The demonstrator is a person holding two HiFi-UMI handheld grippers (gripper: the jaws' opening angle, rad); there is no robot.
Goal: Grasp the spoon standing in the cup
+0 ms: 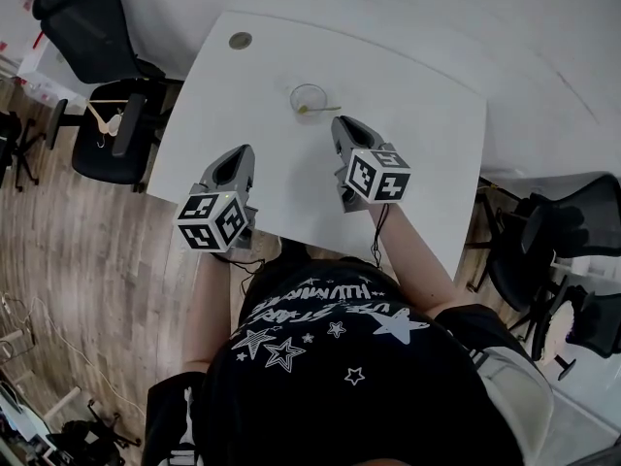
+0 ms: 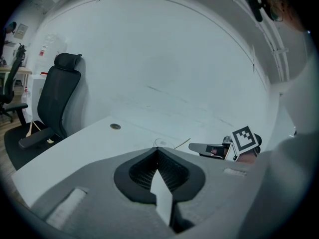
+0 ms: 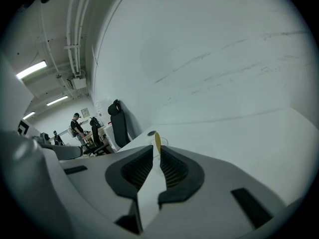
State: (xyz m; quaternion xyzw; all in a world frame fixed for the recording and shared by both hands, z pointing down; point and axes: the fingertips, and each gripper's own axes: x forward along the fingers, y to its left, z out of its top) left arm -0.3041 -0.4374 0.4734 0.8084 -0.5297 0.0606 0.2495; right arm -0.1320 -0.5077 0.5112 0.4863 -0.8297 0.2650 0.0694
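Note:
A clear glass cup stands on the white table, toward its far side. A thin yellowish spoon stands in it, handle leaning to the right over the rim. My right gripper points at the cup from just behind the handle's end. In the right gripper view its jaws stand slightly open, and the spoon shows in the narrow gap just ahead of the tips, with no pad pressing on it. My left gripper hovers over the table's left part, shut and empty, well short of the cup.
A round grommet sits in the table's far left corner. Black office chairs stand to the left and to the right of the table. The wall runs just beyond the table's far edge. People stand far off in the room.

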